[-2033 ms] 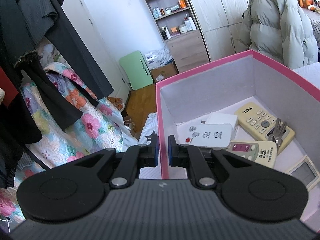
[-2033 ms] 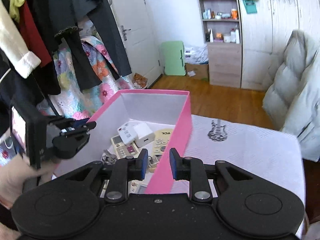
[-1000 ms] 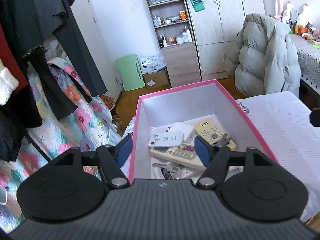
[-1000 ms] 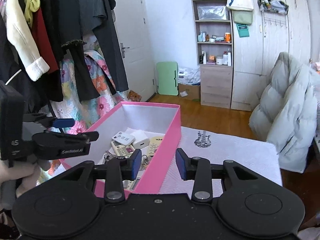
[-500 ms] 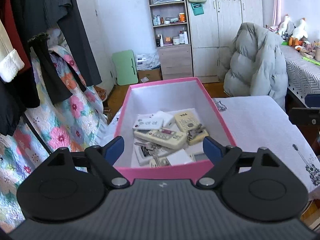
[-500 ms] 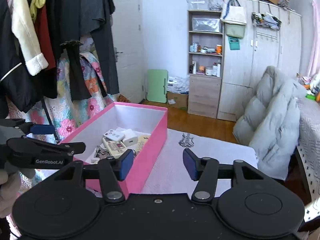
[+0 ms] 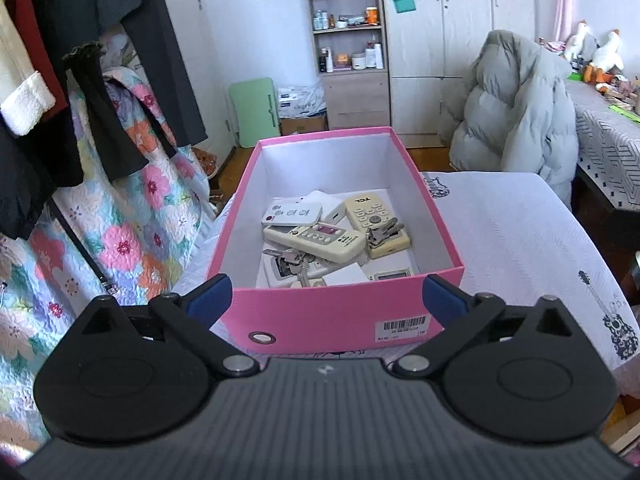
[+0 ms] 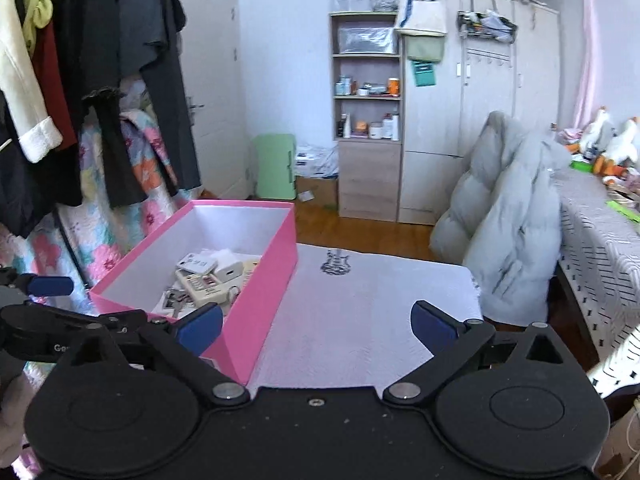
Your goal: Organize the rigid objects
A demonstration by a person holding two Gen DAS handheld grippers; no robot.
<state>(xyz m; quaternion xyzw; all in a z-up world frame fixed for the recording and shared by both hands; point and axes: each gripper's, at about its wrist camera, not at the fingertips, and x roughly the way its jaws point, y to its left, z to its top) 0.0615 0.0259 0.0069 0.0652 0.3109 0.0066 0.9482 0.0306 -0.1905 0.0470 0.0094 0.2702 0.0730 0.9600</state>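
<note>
The open pink cardboard box (image 7: 340, 312) stands on the worktop covered with a white quilted cloth (image 7: 520, 240), along that cloth's left edge. Its long axis runs away from the left gripper (image 7: 325, 292), so the short near wall with the barcode label faces that gripper squarely. Inside lie the rigid objects: a cream remote control marked TCL (image 7: 374, 216), a second cream remote control with a pink display (image 7: 316, 240) lying across the box, a white flat remote control (image 7: 292, 213), a white charger block (image 7: 333, 211) and two bunches of metal keys (image 7: 383, 231). They are piled loosely towards the middle and near end; the far end of the box floor is bare.

The left gripper's jaws have just been opening and now stand at full width, one blue pad at each side of the near wall, touching nothing and holding nothing. The right gripper (image 8: 316, 326) has also just been opening; its jaws are wide and empty. It sits to the right of the box, with its left pad in front of the near right corner and bare cloth ahead of it (the left gripper appears at the left edge of this view).

Judged from this layout, the left hand is the better placed for any move on the box, since the box lies straight ahead of it. The right hand would have to swing left. No loose object is visible on the cloth, so the sorting appears largely complete.
</note>
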